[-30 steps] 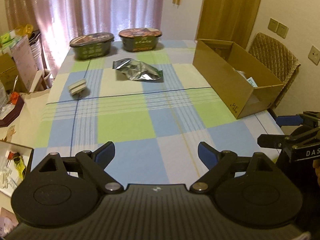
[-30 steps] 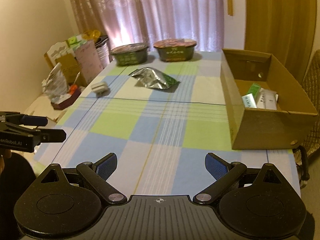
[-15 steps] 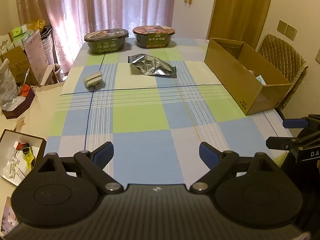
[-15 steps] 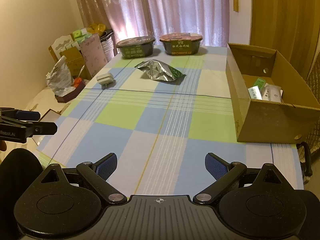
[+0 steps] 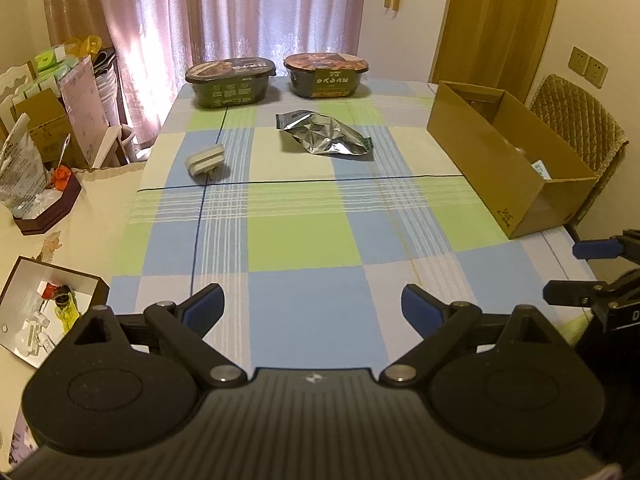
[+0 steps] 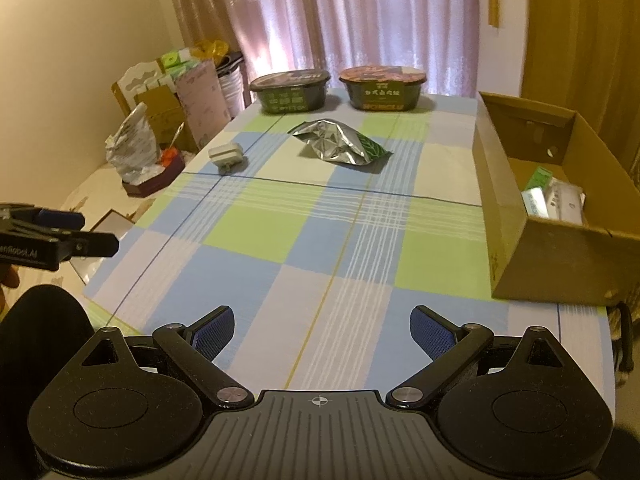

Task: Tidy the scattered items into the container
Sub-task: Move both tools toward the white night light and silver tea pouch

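Note:
On the checked tablecloth [image 5: 304, 240] lie a crumpled silver foil bag [image 5: 324, 138] [image 6: 338, 142], a small white plug adapter [image 5: 206, 160] [image 6: 226, 155], and two dark instant-meal bowls [image 5: 230, 82] [image 5: 326, 74] at the far end. An open cardboard box [image 5: 508, 160] [image 6: 556, 216] stands along the right edge with a few packets inside [image 6: 554, 200]. My left gripper [image 5: 312, 312] hangs open and empty over the near edge. My right gripper [image 6: 322, 332] is likewise open and empty, far from every item.
Left of the table, a lower surface holds a dark tray with a bag [image 5: 30, 200], boxes and cartons [image 6: 168, 92], and a white-lined box [image 5: 44, 312]. A quilted chair [image 5: 576, 120] stands behind the cardboard box. Curtains hang at the back.
Both grippers have drawn back and risen slightly, so the table items look farther and more centred. Both pairs of fingers stay open. No item has moved.

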A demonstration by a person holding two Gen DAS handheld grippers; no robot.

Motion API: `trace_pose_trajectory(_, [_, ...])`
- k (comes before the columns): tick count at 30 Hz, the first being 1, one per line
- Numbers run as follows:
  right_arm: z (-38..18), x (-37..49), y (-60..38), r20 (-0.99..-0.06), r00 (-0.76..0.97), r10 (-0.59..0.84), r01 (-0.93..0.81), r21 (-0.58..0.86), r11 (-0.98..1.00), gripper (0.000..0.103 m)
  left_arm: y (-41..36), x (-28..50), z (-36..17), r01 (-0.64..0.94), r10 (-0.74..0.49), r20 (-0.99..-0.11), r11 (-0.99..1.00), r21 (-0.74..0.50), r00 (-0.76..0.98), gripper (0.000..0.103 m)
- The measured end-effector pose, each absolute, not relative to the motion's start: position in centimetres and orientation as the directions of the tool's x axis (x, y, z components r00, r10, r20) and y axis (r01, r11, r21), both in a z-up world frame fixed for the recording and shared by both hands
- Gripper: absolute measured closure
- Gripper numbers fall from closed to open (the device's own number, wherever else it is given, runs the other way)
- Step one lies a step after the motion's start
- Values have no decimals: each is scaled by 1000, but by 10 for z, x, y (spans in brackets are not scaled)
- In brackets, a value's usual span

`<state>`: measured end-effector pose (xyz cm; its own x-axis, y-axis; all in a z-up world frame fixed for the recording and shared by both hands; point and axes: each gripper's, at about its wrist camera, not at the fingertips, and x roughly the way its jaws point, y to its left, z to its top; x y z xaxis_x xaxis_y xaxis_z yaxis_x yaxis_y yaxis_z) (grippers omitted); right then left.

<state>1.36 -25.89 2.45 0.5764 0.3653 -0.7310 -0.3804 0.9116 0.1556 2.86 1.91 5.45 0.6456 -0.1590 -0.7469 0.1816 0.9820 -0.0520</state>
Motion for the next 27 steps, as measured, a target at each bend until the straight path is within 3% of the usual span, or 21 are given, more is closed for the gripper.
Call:
trace_pose_trajectory(13, [35, 128, -231, -745, 545, 384, -533, 46, 845, 4, 60, 145, 27, 195, -97, -773, 980, 35, 627, 8])
trace_pose_trajectory(27, [-20, 280, -176, -780, 506, 369, -640, -53, 767, 4, 94, 278, -53, -142, 72, -705, 989, -41, 706, 8])
